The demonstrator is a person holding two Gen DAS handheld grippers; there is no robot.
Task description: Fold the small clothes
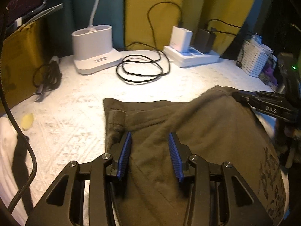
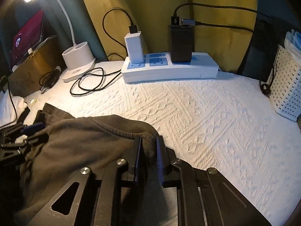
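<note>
A dark olive-brown small garment (image 1: 188,124) lies on the white textured cloth, partly folded over, with a printed pattern at its right edge. My left gripper (image 1: 149,137) is open, its blue pads on either side of a ridge of the fabric. My right gripper (image 2: 148,141) is shut on the garment's hem (image 2: 105,126) and holds that edge lifted. In the left wrist view the right gripper (image 1: 244,98) shows at the garment's far right corner. In the right wrist view the left gripper (image 2: 32,128) shows at the left edge.
At the back stand a white lamp base (image 1: 94,50), a coiled black cable (image 1: 141,67) and a white power strip (image 2: 169,69) with chargers. A white perforated basket (image 2: 286,86) stands at right. A brown envelope (image 1: 18,60) and a small yellow object (image 1: 28,120) are at left.
</note>
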